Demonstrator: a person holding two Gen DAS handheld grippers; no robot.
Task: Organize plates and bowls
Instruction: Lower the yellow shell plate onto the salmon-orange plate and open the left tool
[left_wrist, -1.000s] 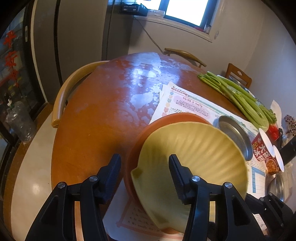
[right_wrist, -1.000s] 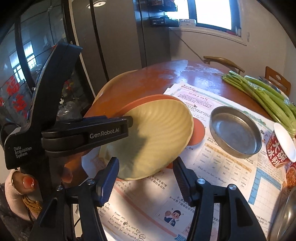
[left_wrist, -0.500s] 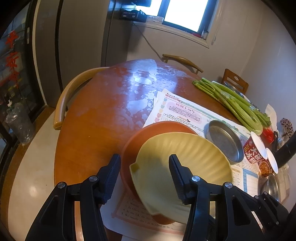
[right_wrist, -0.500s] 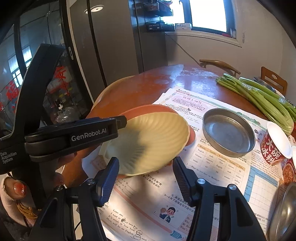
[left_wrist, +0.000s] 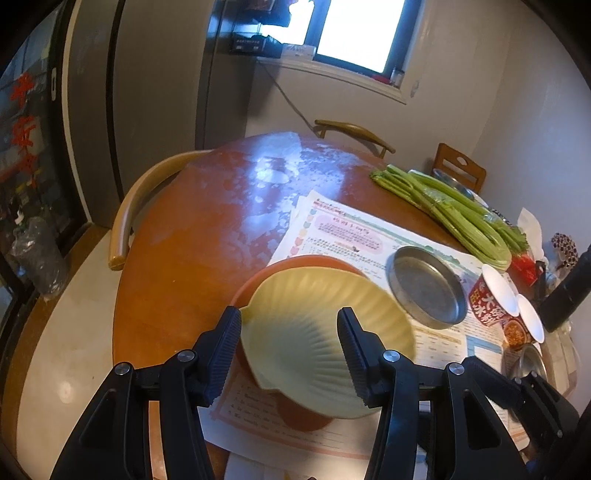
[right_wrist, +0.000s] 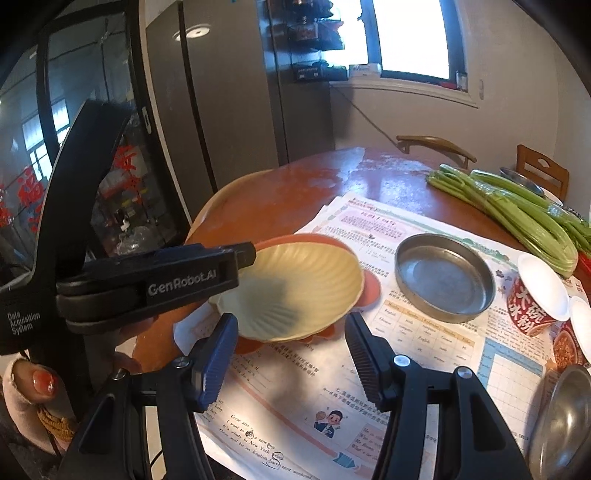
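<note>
A pale yellow shell-shaped plate (left_wrist: 306, 295) lies in an orange plate (left_wrist: 295, 260) on sheets of printed paper near the round table's edge. My left gripper (left_wrist: 289, 317) hangs open above and short of it; the plate shows through the gap and the pads do not press it. From the right wrist view, the yellow plate (right_wrist: 295, 273) sits beyond my open right gripper (right_wrist: 291, 321), which has nothing between its fingers. The left gripper's finger (right_wrist: 207, 275) reaches to the plate's left rim. A round metal dish (right_wrist: 443, 277) lies to the right of the orange plate (right_wrist: 371, 288).
Celery stalks (left_wrist: 454, 214) lie at the table's far right. A red instant-noodle cup (right_wrist: 532, 302) and a metal bowl (right_wrist: 565, 417) stand at the right edge. A curved wooden chair back (left_wrist: 125, 214) hugs the table's left side. A person's thumb (right_wrist: 37, 380) grips the left gripper's handle.
Both grippers have drawn back and risen, so the plates look smaller and farther off. The yellow plate has gone from tilted to lying flatter in the orange plate.
</note>
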